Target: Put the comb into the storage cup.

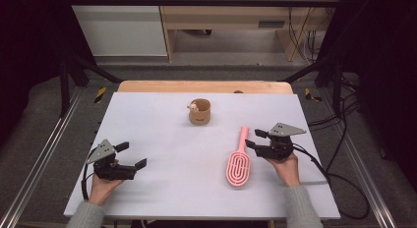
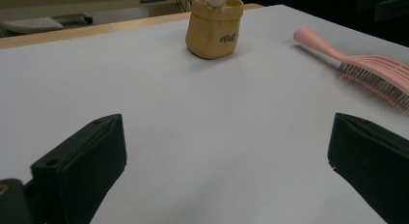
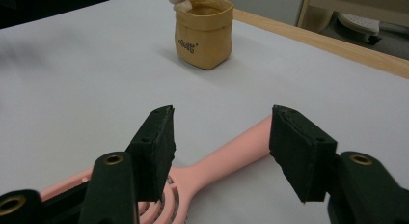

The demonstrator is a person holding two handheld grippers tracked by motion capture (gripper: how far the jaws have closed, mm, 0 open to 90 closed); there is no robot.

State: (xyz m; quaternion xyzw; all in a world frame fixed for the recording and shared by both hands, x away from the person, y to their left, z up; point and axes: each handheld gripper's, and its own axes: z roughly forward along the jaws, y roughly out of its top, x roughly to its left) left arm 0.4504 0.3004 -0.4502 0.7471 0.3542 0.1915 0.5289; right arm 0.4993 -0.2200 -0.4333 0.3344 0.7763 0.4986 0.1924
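A pink hairbrush (image 1: 239,161) lies on the white table, handle pointing away from me, bristles down. My right gripper (image 1: 255,138) is open just right of its handle; in the right gripper view the jaws straddle the pink hairbrush (image 3: 226,154) handle from above, without touching it. A tan bag-shaped pot (image 1: 199,112) with a small white figure at its rim stands mid-table toward the back; the pot (image 3: 203,31) is ahead of the right gripper (image 3: 222,137). My left gripper (image 1: 132,155) rests open near the front left, nothing between its jaws. From it the pot (image 2: 213,26) and hairbrush (image 2: 359,67) lie ahead.
The white table top (image 1: 157,134) has a wooden edge (image 1: 204,86) at the back. Cables (image 1: 339,181) trail off the right side. Dark frame rails (image 1: 46,149) run along both sides of the table.
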